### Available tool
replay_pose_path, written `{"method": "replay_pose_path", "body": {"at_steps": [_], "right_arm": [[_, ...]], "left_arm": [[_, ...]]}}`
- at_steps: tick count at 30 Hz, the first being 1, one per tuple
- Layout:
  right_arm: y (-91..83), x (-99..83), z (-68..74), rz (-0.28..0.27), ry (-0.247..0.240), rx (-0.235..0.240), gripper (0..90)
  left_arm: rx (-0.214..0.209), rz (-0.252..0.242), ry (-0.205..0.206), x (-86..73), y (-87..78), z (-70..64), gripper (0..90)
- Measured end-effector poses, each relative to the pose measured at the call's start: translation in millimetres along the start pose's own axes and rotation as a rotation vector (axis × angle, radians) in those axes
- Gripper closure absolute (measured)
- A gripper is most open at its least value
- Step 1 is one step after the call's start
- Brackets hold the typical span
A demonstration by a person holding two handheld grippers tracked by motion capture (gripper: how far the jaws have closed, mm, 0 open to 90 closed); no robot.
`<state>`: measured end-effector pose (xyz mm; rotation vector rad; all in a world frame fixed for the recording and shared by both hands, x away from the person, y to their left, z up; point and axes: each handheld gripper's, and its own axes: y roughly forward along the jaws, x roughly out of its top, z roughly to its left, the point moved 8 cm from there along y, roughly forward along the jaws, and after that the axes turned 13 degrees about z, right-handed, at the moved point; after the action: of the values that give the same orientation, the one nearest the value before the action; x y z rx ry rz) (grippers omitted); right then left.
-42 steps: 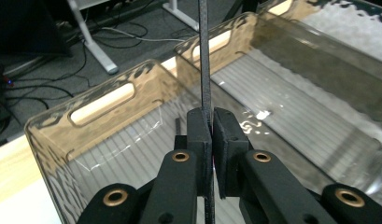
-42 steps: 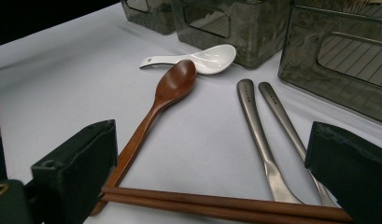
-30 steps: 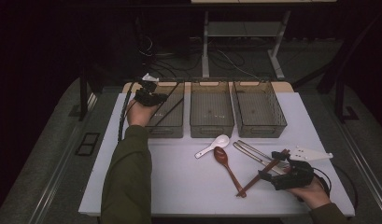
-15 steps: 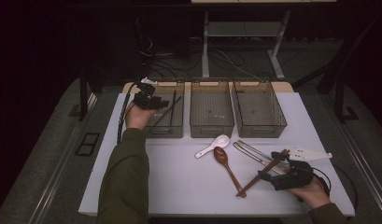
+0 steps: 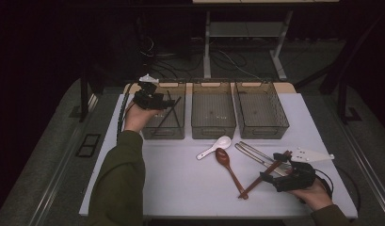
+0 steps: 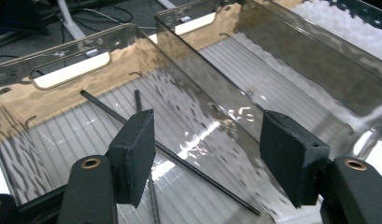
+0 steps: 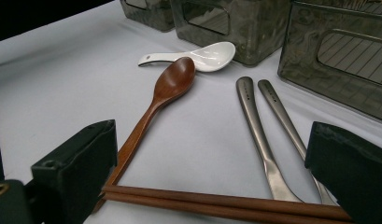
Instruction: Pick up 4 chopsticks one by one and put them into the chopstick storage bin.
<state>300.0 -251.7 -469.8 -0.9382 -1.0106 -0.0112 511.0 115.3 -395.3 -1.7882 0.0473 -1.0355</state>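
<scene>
High view: the white table (image 5: 180, 188) has plenty of bare room across its front-left part, while its right front corner is crowded with cutlery. Three clear bins stand in a row along the far edge, close together, so there is little gap between their walls. The left bin (image 5: 178, 134) holds two black chopsticks (image 5: 167, 115) lying crossed, one leaning up against a wall. The middle bin (image 5: 212, 127) and the right bin (image 5: 263, 127) show bare ribbed floors. In front of the bins lie a white spoon (image 5: 211, 148), a wooden spoon (image 5: 228, 167) just beside it, two metal chopsticks (image 5: 256, 155) side by side, and a pair of brown chopsticks (image 5: 263, 175) lying across the wooden spoon's handle end.

The left gripper (image 5: 150, 96) is held out over the left bin's near-left corner, the forearm stretched forward in a green sleeve. In the left gripper view its jaws stand wide apart, holding nothing, with the black chopsticks (image 6: 179, 158) on the bin floor below and between them.

The right gripper (image 5: 293, 176) rests low near the table's right front edge. In the right gripper view its jaws are spread wide and empty, the brown chopsticks (image 7: 226, 203) lying crosswise between them on the table, the metal chopsticks (image 7: 261, 135) and wooden spoon (image 7: 165, 93) just beyond.
</scene>
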Motion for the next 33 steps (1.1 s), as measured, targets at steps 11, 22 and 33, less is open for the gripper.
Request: {"method": "replay_pose_path", "body": {"at_steps": [11,22,33], "right_arm": [[-0.1,-0.2,-0.1,0.002,-0.002,-0.003,2.8],[0.7,-0.9,-0.5,0.009,-0.003,-0.004,2.8],[0.6,-2.9,-1.1,0.030,0.002,-0.007,2.8]], "left_arm": [[-0.015,-0.018,0.079,-6.1,-20.2,-32.3,28.2],[-0.056,-0.047,0.132,-41.6,-28.3,-74.3,19.8],[-0.091,-0.067,0.126,-92.7,-29.6,-101.6,14.0]]}}
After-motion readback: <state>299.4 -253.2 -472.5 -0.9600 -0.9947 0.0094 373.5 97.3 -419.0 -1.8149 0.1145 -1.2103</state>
